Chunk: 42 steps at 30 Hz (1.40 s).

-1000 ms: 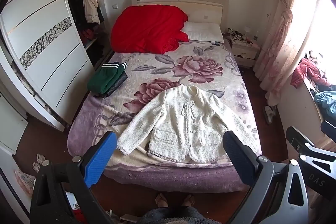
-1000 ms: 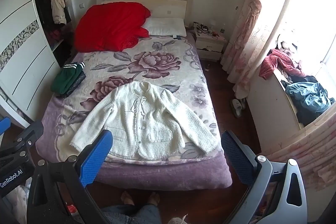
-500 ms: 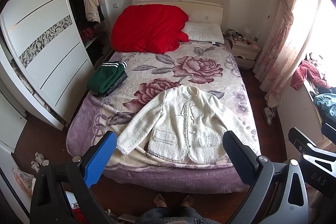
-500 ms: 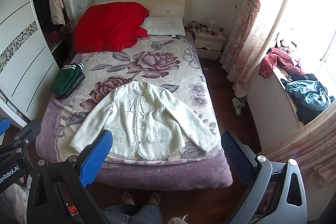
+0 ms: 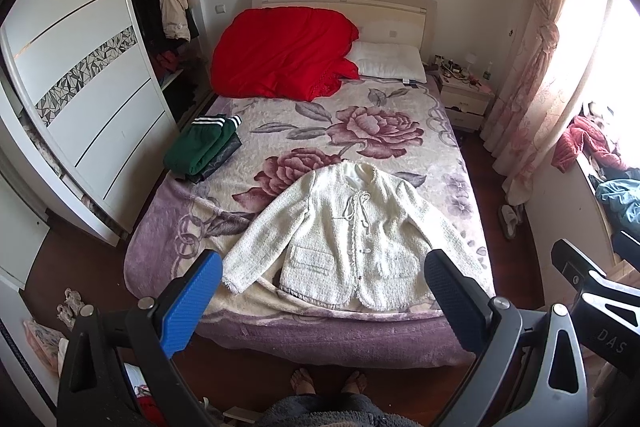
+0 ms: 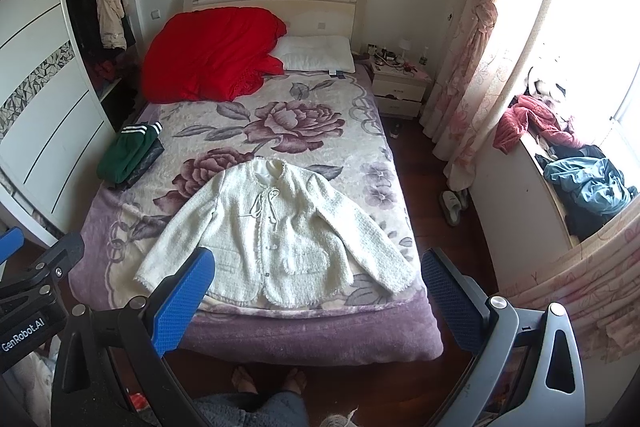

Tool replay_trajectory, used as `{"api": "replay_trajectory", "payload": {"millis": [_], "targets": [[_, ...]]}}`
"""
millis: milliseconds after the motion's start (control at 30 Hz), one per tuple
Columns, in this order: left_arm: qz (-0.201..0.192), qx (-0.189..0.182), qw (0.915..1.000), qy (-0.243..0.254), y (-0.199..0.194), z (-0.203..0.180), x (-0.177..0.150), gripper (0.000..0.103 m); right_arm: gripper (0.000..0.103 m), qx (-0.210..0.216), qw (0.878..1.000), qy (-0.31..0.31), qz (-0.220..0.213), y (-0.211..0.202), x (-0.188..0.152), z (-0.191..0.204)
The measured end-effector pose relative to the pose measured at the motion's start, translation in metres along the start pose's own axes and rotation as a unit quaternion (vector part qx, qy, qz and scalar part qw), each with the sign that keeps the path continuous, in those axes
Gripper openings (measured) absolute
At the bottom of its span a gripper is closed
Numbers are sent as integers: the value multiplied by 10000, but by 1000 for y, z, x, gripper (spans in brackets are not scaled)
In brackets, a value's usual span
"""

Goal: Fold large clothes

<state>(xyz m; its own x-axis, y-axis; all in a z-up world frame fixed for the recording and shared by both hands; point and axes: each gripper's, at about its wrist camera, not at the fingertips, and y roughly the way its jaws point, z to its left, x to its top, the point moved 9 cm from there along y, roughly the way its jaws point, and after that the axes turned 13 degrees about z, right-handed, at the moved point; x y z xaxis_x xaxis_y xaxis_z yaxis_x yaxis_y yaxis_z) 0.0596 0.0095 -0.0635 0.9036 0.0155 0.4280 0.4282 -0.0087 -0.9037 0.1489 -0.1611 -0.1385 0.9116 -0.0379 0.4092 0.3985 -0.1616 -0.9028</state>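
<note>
A cream woolly jacket point(image 5: 352, 231) point(image 6: 276, 231) lies flat, front up, sleeves spread, on the near end of the bed point(image 5: 320, 335) point(image 6: 312, 339). My left gripper point(image 5: 324, 303) hangs open above the foot of the bed, well short of the jacket, nothing between its fingers. My right gripper point(image 6: 316, 303) is open too, held at a similar height beside it, also empty. The right gripper's body point(image 5: 592, 299) shows at the right edge of the left wrist view, and the left gripper's body point(image 6: 32, 291) shows at the left edge of the right wrist view.
Folded green clothes point(image 5: 202, 149) point(image 6: 130, 155) sit on the bed's left side. A red quilt point(image 5: 280, 53) and white pillow point(image 5: 390, 61) lie at the headboard. A wardrobe point(image 5: 84, 87) stands left, a nightstand point(image 6: 400, 87) and curtains point(image 6: 476, 39) right. The person's bare feet point(image 5: 328, 381) stand at the bed's foot.
Both views have shifted only slightly; the grippers stay open and high above the bed's foot. The jacket has not moved.
</note>
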Motion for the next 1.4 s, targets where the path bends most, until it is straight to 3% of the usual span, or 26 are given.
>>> {"api": "replay_trajectory", "payload": {"millis": [967, 1400], "targets": [[-80, -15, 10000, -15, -8, -5, -3, 103, 103, -8, 9999, 28, -115, -22, 26, -7], [-98, -54, 9999, 18, -14, -22, 11, 103, 103, 4, 9999, 24, -156, -27, 34, -9]]}}
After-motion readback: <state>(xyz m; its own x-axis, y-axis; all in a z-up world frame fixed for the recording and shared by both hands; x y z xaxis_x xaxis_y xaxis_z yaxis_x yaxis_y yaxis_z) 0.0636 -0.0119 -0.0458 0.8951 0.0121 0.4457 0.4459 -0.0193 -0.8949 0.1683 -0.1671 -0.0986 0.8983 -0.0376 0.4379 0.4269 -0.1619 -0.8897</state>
